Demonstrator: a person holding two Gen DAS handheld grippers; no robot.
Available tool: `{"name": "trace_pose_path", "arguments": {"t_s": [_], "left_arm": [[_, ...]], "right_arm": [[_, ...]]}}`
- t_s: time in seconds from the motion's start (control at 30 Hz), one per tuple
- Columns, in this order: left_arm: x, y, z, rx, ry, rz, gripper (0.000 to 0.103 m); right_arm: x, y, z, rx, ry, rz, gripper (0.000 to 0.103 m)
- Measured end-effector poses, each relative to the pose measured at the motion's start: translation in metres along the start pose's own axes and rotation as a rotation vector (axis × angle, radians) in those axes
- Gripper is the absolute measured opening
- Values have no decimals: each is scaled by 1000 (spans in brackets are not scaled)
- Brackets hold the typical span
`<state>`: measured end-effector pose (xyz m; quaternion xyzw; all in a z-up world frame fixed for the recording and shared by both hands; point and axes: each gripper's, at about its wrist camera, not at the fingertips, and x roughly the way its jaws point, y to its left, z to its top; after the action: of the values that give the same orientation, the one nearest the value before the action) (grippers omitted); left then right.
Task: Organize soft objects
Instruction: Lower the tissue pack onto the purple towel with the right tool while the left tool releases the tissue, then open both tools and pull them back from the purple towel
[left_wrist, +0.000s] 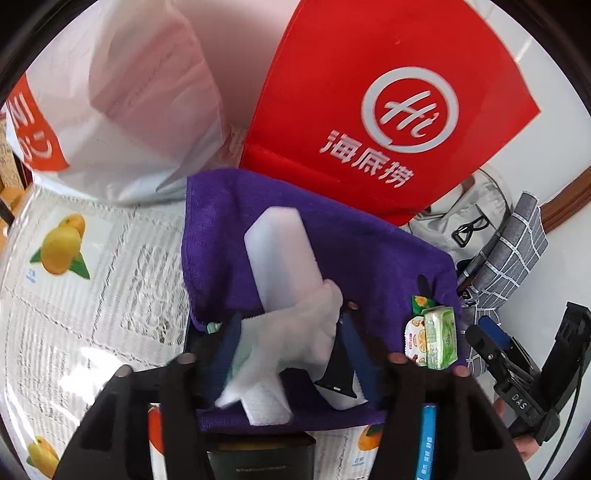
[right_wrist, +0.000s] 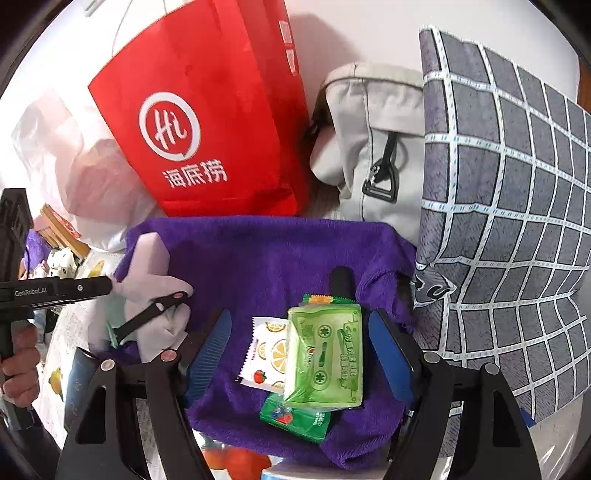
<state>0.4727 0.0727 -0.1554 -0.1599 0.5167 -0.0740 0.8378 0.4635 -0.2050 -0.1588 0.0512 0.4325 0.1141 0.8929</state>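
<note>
A purple towel (left_wrist: 369, 258) lines a box on the table; it also shows in the right wrist view (right_wrist: 266, 258). On it lie white foam pieces (left_wrist: 280, 254) and soft white wrapping (left_wrist: 295, 332). My left gripper (left_wrist: 291, 354) is open, its blue fingers (left_wrist: 227, 343) on either side of the white wrapping. Small snack packets (left_wrist: 436, 336) lie at the towel's right. In the right wrist view my right gripper (right_wrist: 299, 350) is open around a green packet (right_wrist: 325, 354), a white fruit-print packet (right_wrist: 266, 354) and a darker green packet (right_wrist: 295, 417).
A red bag (left_wrist: 369, 92) and a white plastic bag (left_wrist: 129, 103) stand behind the towel. A beige bag (right_wrist: 369, 140) and a grey checked cushion (right_wrist: 509, 221) stand at the right. A lace tablecloth with orange prints (left_wrist: 74, 258) covers the table.
</note>
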Motion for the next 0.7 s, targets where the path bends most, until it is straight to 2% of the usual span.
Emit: {"name": "trace_pose_path", "arguments": {"t_s": [0.1, 0.23, 0.37, 0.57, 0.7], "left_arm": [[-10, -5, -1, 16, -25, 14, 56], [-22, -8, -2, 20, -40, -4, 56], [-36, -14, -7, 36, -54, -12, 56], [-67, -39, -26, 107, -117, 15, 56], [-78, -40, -50, 143, -100, 25, 56]], "right_arm": [[-9, 5, 0, -5, -14, 5, 77], [-26, 19, -2, -17, -39, 14, 77], [-51, 36, -17, -34, -70, 48, 77], [-82, 60, -67, -81, -54, 73, 77], [-90, 74, -103, -112, -18, 109, 77]]}}
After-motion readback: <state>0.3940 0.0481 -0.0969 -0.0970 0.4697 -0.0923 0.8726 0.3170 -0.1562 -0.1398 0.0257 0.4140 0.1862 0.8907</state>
